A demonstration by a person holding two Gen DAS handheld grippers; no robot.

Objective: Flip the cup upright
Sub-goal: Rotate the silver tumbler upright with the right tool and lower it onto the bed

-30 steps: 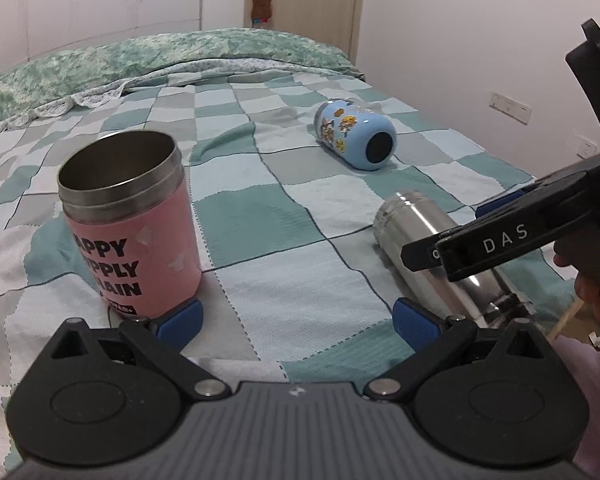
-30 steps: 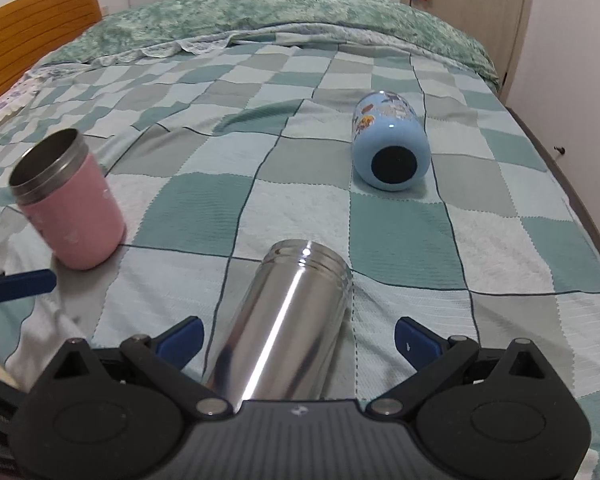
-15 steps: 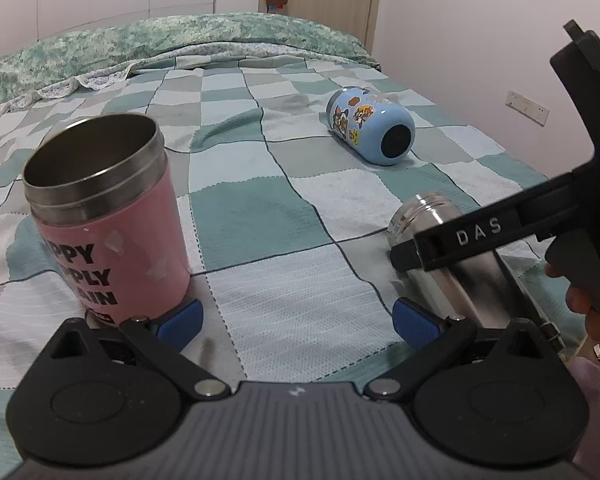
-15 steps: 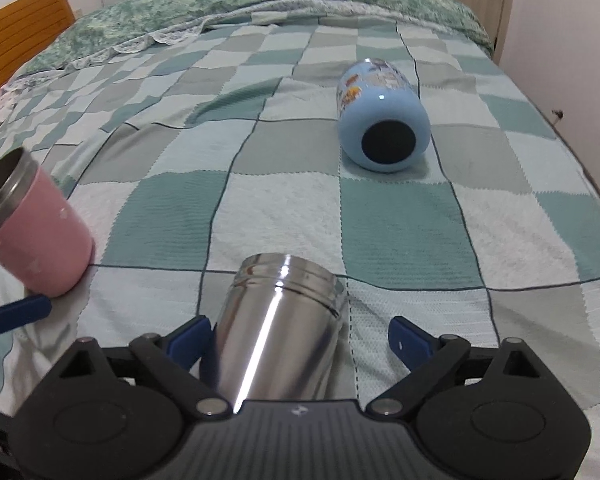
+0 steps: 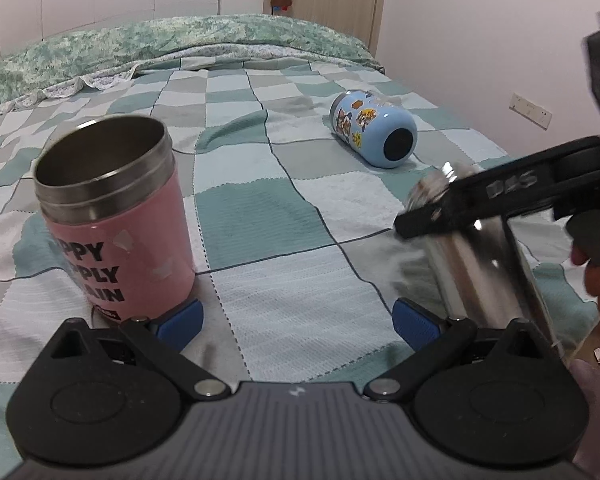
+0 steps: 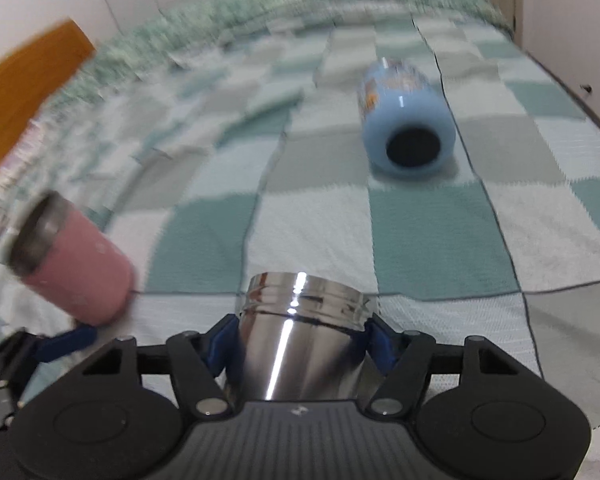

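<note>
Steel cup (image 6: pixel 300 332) sits clamped in your right gripper (image 6: pixel 300 338); your left gripper (image 5: pixel 296 316) gapes wide, empty, beside the upright pink cup (image 5: pixel 116 216) on the bed (image 5: pixel 300 300).

Left tongs (image 5: pixel 296 318) gape beside the upright pink cup (image 5: pixel 112 216) — right tongs (image 5: pixel 432 220) clasp the blurred steel cup (image 5: pixel 472 264).

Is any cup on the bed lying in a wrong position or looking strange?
Yes. The blue cartoon cup lies on its side on the checked blanket, not upright. The steel cup is also tipped over, with the right tongs shut on it. The pink cup stands upright, mouth up.
</note>
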